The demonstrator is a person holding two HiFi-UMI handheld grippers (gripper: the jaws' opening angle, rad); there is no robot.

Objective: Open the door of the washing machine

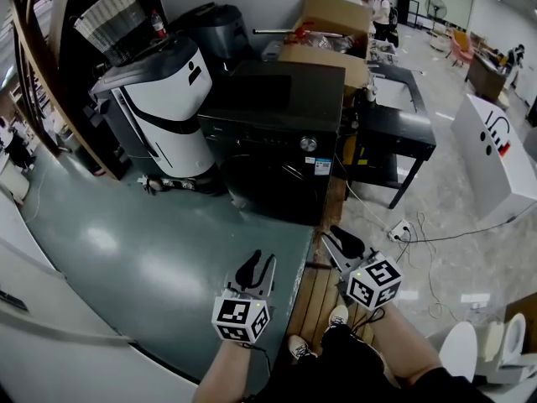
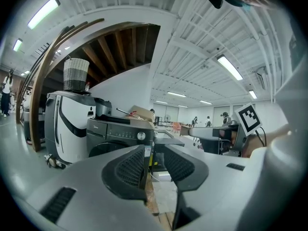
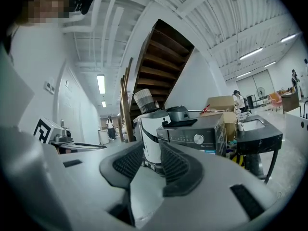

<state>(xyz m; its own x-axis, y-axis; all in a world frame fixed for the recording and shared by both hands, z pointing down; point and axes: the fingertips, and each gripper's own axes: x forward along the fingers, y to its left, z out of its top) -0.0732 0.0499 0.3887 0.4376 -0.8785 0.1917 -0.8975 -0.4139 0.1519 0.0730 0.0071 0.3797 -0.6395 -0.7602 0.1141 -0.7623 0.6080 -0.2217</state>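
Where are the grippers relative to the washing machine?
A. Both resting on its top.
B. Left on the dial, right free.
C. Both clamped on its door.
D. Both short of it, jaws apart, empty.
D: the left gripper and right gripper are held short of the washing machine, and each gripper view shows jaws apart with nothing between.

Lower left of the head view: glossy grey-green floor point(image 1: 126, 250) with pale reflections. Right half: light marbled tile floor point(image 1: 453, 200), with a white power strip point(image 1: 398, 229) lying on it. Between the two, at lower centre: narrow strip of brown wooden planks point(image 1: 319, 288). Upper centre: brown cardboard boxes point(image 1: 336, 15) beside a black metal-legged table point(image 1: 403, 128). Upper centre of the right gripper view: dark brown wooden staircase point(image 3: 163, 57) above a plain white wall point(image 3: 192, 88). Top of the left gripper view: white ribbed ceiling point(image 2: 192, 42) carrying long bright tube lights point(image 2: 230, 67).
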